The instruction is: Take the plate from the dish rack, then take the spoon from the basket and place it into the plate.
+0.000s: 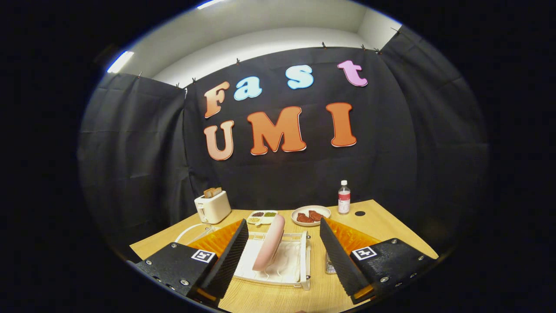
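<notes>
A pale wooden desk [382, 226] is carrying everything, with black cloth hanging as the booth's wall behind it and a white ceiling with strip lights showing above; along the back of the desk a cream toaster [212, 207] with bread in its slots is standing at the left, a small divided dish [262, 216] of seasonings is lying beside it, a plate of reddish meat slices [310, 215] is sitting further right, and a clear bottle [344, 198] with a red label is standing upright near a round dark hole [359, 213] in the desk top; the claw [281, 254] is hovering wide open over the near part of the desk, gripping nothing, its fingers [230, 256] touching no object; between them the white dish rack [286, 261] is lying, and the pink plate [269, 248] is standing on edge in it, leaning slightly, nearer the left finger; a metal mesh basket [330, 264] is peeking out just beside the right finger, right of the rack, and whether the spoon is in it I cannot tell; a white cord [186, 231] is curving along the left part of the desk; bare wood is lying open before the rack and to the right toward the desk's edge.
</notes>
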`<state>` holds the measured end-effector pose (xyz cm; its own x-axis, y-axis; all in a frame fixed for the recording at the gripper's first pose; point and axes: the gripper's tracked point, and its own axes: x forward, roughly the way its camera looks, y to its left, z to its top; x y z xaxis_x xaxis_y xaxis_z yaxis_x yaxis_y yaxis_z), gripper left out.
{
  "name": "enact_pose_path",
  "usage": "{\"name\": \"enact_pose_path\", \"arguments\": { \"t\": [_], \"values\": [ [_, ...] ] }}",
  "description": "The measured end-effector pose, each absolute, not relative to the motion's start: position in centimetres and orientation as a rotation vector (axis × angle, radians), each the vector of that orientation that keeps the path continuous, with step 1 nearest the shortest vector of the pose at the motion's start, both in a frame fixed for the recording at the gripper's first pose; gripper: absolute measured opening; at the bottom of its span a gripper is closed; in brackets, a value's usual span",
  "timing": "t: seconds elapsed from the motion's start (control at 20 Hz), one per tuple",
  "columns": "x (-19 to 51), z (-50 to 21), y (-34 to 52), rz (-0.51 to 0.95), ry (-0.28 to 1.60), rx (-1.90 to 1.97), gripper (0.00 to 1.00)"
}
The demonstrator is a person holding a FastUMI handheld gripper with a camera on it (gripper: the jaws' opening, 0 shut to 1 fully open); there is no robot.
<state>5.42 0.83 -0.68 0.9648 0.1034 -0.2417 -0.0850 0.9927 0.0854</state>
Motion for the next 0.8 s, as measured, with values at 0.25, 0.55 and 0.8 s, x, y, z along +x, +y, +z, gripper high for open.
{"name": "enact_pose_path", "arguments": {
  "t": [0.25,0.55,0.8],
  "values": [
    [7.7,-2.3,1.9,0.143,0.397,0.1,0.98],
    [9.5,-6.8,3.7,0.201,0.599,0.167,0.95],
    [12.4,-9.3,3.7,0.168,0.667,0.154,0.95]
  ]
}}
